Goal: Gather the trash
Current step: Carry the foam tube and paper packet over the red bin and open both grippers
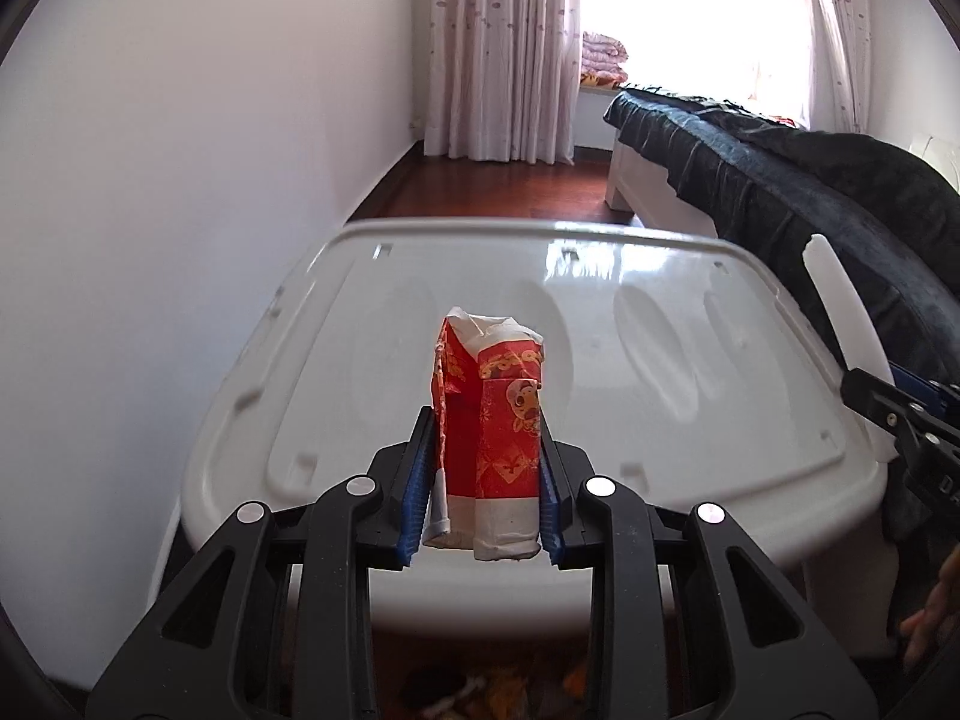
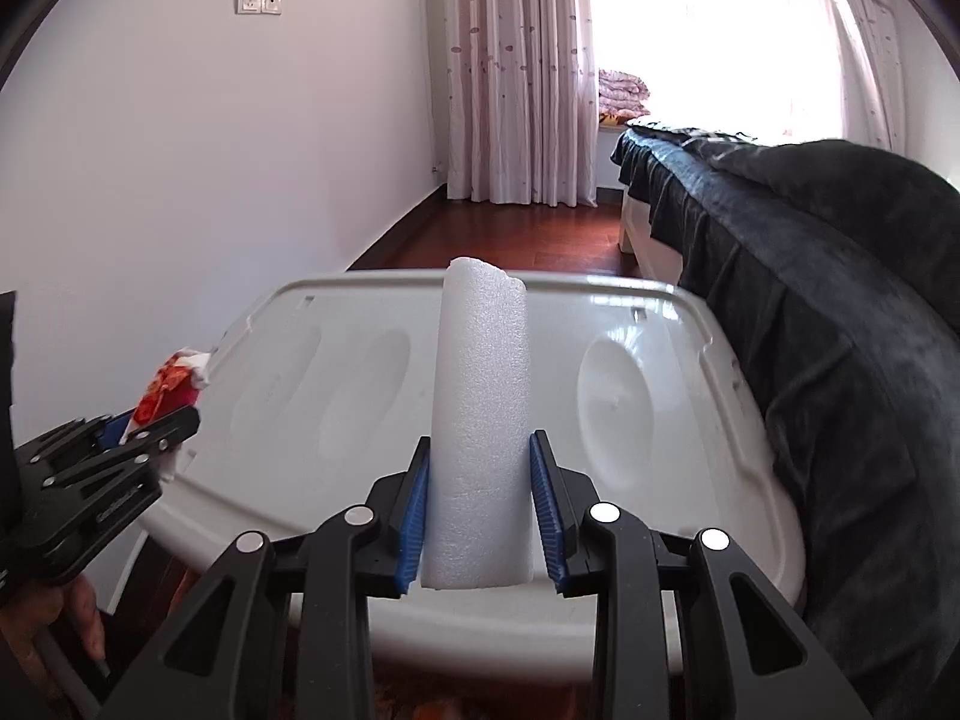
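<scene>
My left gripper [image 1: 485, 462] is shut on a crumpled red and white paper packet [image 1: 489, 420] and holds it upright above the near edge of a white plastic bin lid [image 1: 660, 330]. The packet also shows in the right wrist view [image 2: 171, 387], with the left gripper [image 2: 144, 429] at the left. My right gripper [image 2: 480, 480] is shut on a white foam piece [image 2: 480, 420] that stands upright over the lid [image 2: 630, 420]. The foam piece also shows at the right of the left wrist view [image 1: 834, 300].
A bed with a dark blue blanket [image 2: 810, 300] runs along the right side, close to the lid. A white wall [image 1: 180, 180] is on the left. Red wooden floor [image 1: 498, 186] and curtains [image 1: 504, 48] lie beyond. Mixed litter shows below the lid's near edge [image 1: 480, 684].
</scene>
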Available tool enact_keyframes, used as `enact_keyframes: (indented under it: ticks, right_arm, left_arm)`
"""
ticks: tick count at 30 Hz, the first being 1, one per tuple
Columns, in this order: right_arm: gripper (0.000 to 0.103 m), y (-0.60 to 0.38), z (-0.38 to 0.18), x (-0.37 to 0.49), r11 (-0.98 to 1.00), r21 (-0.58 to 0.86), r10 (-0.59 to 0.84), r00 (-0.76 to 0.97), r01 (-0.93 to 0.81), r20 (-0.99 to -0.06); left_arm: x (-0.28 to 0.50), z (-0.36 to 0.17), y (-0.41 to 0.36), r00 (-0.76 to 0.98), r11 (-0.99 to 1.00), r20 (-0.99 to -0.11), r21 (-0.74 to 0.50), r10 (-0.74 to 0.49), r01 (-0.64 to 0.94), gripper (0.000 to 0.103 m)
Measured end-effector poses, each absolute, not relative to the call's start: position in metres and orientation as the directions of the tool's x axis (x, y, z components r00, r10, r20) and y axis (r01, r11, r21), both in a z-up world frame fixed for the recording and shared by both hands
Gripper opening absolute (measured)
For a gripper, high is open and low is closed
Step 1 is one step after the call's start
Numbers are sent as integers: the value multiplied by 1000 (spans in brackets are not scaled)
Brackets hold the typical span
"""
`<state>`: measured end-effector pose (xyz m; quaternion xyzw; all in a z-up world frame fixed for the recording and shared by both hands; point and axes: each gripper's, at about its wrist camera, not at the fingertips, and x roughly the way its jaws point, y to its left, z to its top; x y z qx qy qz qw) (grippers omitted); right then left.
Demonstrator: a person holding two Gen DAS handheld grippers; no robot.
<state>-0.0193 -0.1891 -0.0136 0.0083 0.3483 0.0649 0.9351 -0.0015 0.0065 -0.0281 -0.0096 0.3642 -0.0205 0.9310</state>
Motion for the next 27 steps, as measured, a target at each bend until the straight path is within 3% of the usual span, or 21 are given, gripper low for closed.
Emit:
enact_keyframes:
  ticks: [13,27]
  right_arm:
    - [32,-133,-72,-133,995,8,76,679,-103,-730]
    - [32,-133,-74,-124,999,-36,-6,680,-29,-733]
  left_arm:
    - [-89,-65,23,696,999,-717,-48,-33,-1,29]
    - [-110,-80,28,705,999,-709,-29,-6,-21,30]
